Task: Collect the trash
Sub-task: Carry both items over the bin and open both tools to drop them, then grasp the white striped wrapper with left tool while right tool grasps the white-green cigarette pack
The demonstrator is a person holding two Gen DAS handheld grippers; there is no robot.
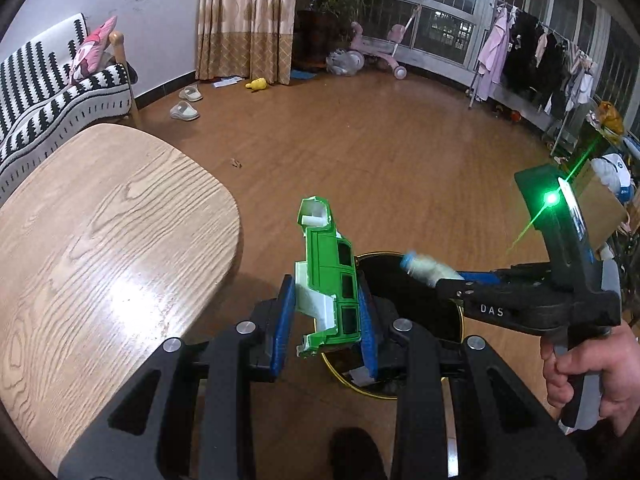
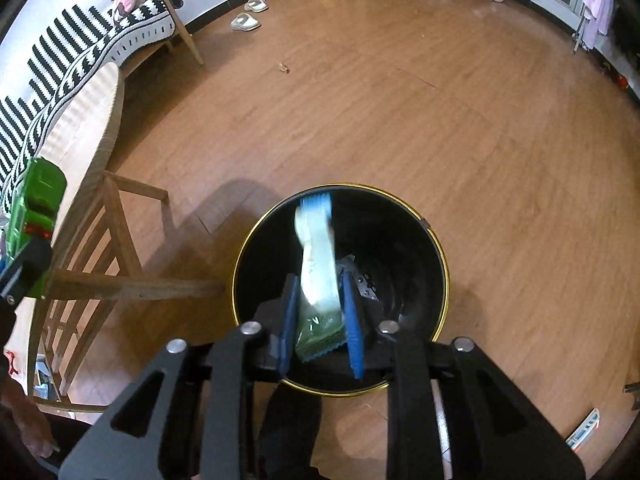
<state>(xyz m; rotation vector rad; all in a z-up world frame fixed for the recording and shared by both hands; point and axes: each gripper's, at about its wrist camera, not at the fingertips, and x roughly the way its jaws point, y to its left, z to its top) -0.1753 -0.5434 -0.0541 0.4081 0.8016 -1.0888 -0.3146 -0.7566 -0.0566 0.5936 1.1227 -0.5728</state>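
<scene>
My left gripper (image 1: 326, 300) is shut on a green-and-white torn carton (image 1: 328, 264), its blue pads pressing both sides, just left of a black bin with a gold rim (image 1: 420, 304). In the right wrist view the carton (image 2: 38, 196) shows at the far left. My right gripper (image 2: 320, 292) points down into the bin (image 2: 400, 240) with its jaws open. A pale wrapper with green and blue ends (image 2: 318, 248) lies loose and blurred between the pads. From the left wrist view the right gripper (image 1: 444, 278) reaches over the bin, the wrapper (image 1: 424, 268) sticking out of its tip.
A wooden table (image 1: 100, 240) stands left of the bin, with a wooden chair (image 2: 120, 248) tucked under it. Crumpled trash (image 2: 360, 280) lies in the bin's bottom. A small scrap (image 2: 284, 67) sits on the wood floor beyond. A striped sofa (image 1: 48, 96) lines the left wall.
</scene>
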